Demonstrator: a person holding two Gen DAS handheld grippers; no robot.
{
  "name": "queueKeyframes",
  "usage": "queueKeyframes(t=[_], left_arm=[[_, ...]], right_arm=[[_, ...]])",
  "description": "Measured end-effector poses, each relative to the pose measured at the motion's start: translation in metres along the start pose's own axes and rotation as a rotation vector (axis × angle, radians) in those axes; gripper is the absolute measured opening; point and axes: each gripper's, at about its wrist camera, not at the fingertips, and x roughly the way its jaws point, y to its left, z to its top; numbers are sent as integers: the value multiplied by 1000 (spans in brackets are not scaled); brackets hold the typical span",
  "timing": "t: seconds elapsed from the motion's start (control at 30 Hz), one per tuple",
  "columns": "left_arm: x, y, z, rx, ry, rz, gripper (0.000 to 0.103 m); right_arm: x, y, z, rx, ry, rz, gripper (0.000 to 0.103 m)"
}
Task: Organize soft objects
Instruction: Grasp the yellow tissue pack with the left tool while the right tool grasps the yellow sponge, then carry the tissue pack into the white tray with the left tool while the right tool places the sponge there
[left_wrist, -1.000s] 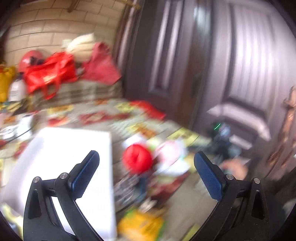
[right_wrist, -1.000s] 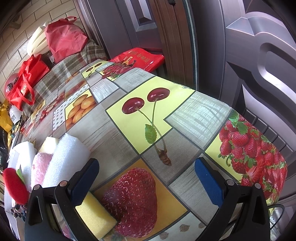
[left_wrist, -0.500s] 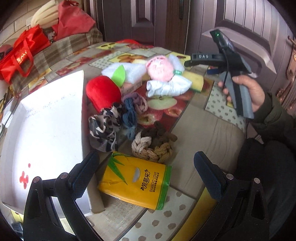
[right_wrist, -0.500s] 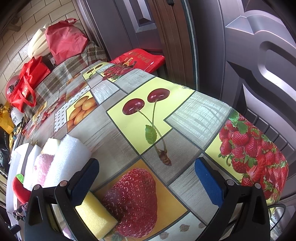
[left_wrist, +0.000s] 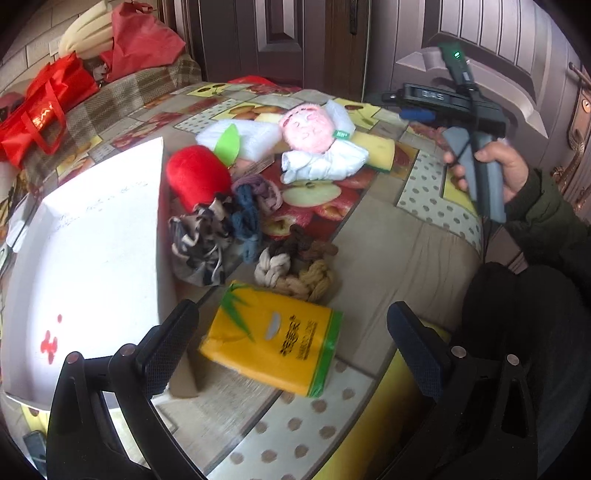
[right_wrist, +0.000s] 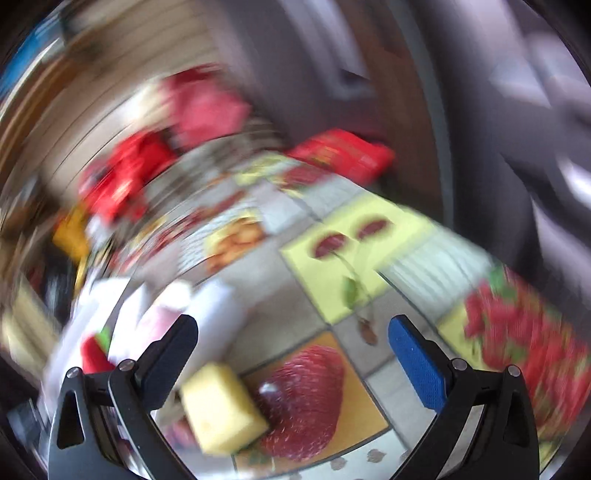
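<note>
Two pairs of tongs, left (left_wrist: 291, 339) and right (right_wrist: 291, 354), both apart, empty; one yellow sponge (right_wrist: 221, 410), one white tray (left_wrist: 92, 258).

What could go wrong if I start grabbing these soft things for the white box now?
1. The right wrist view is motion-blurred, so aiming the right gripper at the yellow sponge may miss.
2. The rope knots and dark braided cords lie touching in a pile; one grasp could drag several.
3. The yellow tissue pack lies close before the open left gripper, beside the white box wall, and could get nudged.
</note>
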Motion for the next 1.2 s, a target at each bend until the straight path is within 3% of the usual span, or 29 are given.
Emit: queueKeyframes(t=[0.07,0.2,0.4,0.47,0.5,0.53,0.6,0.67,0.8,0.93,1.07,1.2], left_arm=[[4,-1,-3,3,16,-2,102],[13,-2,-5,-10,21,1,102],[20,-2,-2,-2,32,3,102],[23,-2,-2,4,38,6,101],[24,-2,-3,7,35,15,99],[25,-3,-3,13,36,27,97],[27,-3,-4,16,38,40,82],[24,-4,-6,12,16,36,78],[10,-6,-9,-10,-67,32,75],[-16,1,-8,-62,-223,37,75],[-40,16,-9,-149,-422,109,75],[-59,33,-20,-239,-563,278,75]], right_arm=[[-1,21,-5,-198,49,39,103],[6,52,-24,-424,161,74,103],[33,62,-33,-495,267,44,100],[39,62,-33,-509,290,48,86],[41,62,-34,-514,302,51,67],[43,61,-34,-518,317,54,56],[39,60,-36,-528,309,55,40],[36,57,-33,-510,312,72,40],[21,45,-25,-432,253,70,40],[-19,38,-5,-330,74,157,40],[-47,59,3,-297,-110,247,40],[-43,78,-5,-242,-218,275,41]])
